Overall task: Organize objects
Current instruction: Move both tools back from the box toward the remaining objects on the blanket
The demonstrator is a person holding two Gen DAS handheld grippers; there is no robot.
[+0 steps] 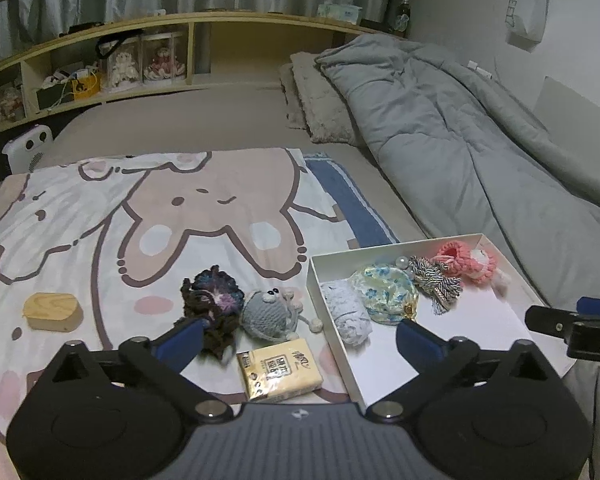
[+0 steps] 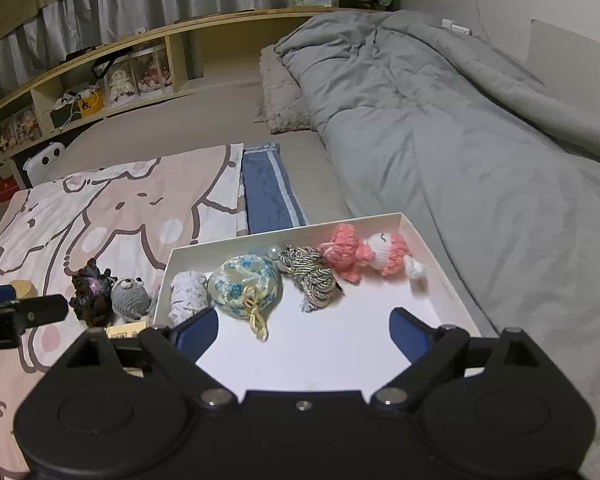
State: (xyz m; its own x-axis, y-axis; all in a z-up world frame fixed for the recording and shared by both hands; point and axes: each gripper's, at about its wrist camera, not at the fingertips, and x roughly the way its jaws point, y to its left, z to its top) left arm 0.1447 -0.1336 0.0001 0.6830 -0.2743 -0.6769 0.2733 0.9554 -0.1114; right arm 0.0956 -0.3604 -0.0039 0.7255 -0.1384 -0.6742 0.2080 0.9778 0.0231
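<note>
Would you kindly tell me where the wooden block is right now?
The wooden block lies on the cartoon blanket at the left wrist view's left, outside the white box, left of the dark crochet piece.

Box (image 1: pixel 332 344) right of toy (image 1: pixel 266 314) and tissue pack (image 1: pixel 278 372); pouch (image 1: pixel 384 292), doll (image 1: pixel 470 262) in box; block (image 1: pixel 52 312) far left

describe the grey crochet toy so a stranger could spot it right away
Find the white box on the cartoon blanket. Just outside its left wall lies the grey crochet toy, between that wall and a dark knitted piece. It alone has two googly eyes on top.
</note>
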